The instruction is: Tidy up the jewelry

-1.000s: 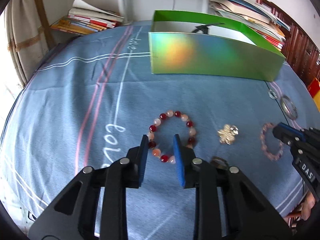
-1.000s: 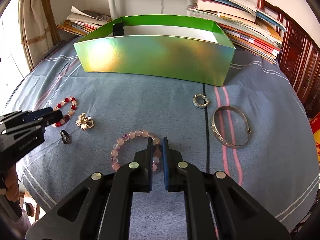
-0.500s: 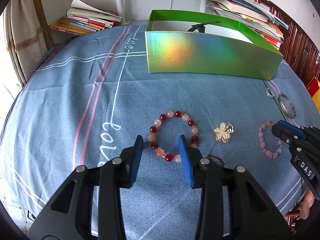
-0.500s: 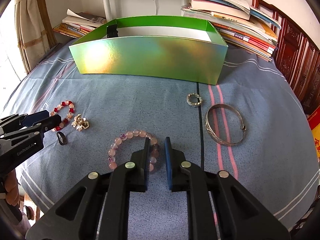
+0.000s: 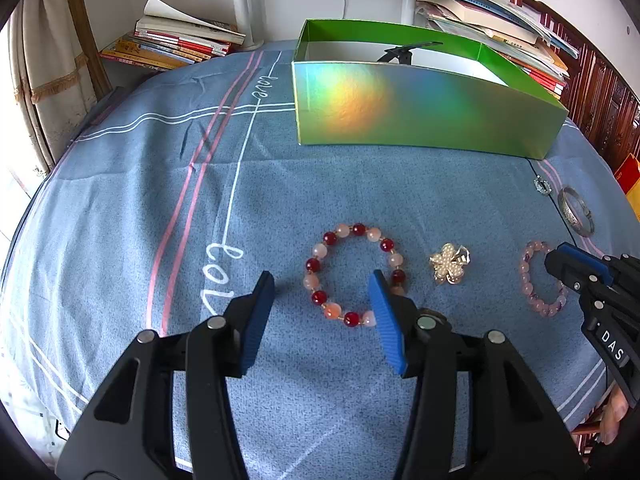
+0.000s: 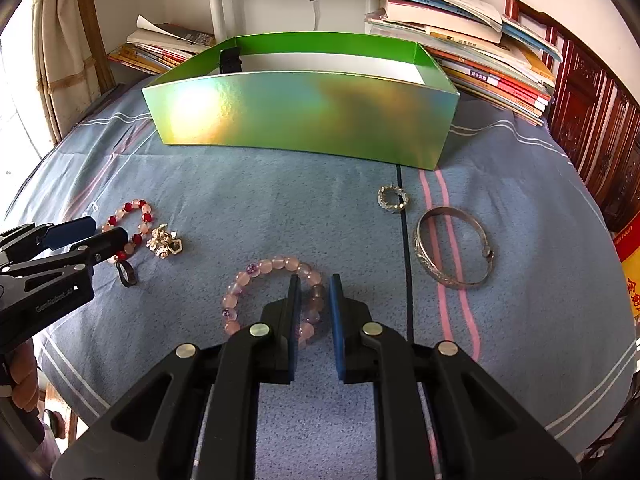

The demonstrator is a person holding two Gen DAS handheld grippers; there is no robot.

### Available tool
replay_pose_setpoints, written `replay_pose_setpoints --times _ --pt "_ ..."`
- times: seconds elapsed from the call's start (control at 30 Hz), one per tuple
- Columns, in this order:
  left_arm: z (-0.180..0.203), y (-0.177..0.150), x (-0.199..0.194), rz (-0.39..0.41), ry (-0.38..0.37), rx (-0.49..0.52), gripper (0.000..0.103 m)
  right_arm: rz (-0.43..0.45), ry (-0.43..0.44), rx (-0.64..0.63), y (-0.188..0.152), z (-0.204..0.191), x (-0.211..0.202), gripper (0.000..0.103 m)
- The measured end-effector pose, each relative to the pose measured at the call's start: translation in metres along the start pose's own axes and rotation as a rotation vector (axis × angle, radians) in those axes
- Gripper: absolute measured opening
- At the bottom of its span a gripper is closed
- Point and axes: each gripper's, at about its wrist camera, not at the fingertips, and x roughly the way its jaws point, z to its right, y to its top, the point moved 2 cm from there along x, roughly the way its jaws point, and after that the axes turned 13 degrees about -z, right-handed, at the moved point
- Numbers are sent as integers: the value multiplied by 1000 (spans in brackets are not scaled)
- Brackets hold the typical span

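A red and pink bead bracelet (image 5: 356, 274) lies on the blue cloth. My left gripper (image 5: 322, 300) is open and empty, its jaws straddling the bracelet's near side. A pearl flower brooch (image 5: 450, 263) lies right of it. A pale pink bead bracelet (image 6: 276, 294) lies before my right gripper (image 6: 314, 298), whose jaws stand a little apart around its right side without holding it. A shiny green open box (image 6: 300, 116) stands behind. A small silver ring (image 6: 393, 199), a silver bangle (image 6: 454, 252) and a dark ring (image 6: 127, 273) lie on the cloth.
Stacks of books (image 6: 480, 60) line the back and right behind the box; more books (image 5: 176, 44) lie at back left. A white stand's post (image 5: 242, 0) rises behind. A black clip (image 5: 402, 52) sits in the box. A curtain (image 5: 48, 72) hangs at left.
My left gripper has opened wider and pulled back slightly from the red bracelet. My right gripper's jaws have opened a little at the pink bracelet. The jewelry has not moved.
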Motion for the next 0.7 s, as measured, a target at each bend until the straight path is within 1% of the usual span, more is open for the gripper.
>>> replay_pose_setpoints --times 0.1,0.2,0.23,0.47,0.57,0.7 --pt "0 0 0 0 2 0 53 0 2 -1 -1 0 0 17" --pt "0 0 0 1 4 -2 54 3 2 0 -1 -1 0 25" --pt "-1 0 0 1 4 -3 55 4 2 -1 -1 -1 0 26" --pt "-3 0 1 2 7 -5 58 7 -3 -2 -1 -1 1 28" --pt "-3 0 1 3 8 -3 59 10 -8 2 -1 -1 1 32" --pt "-4 0 1 3 9 -6 61 11 -7 5 0 0 1 33"
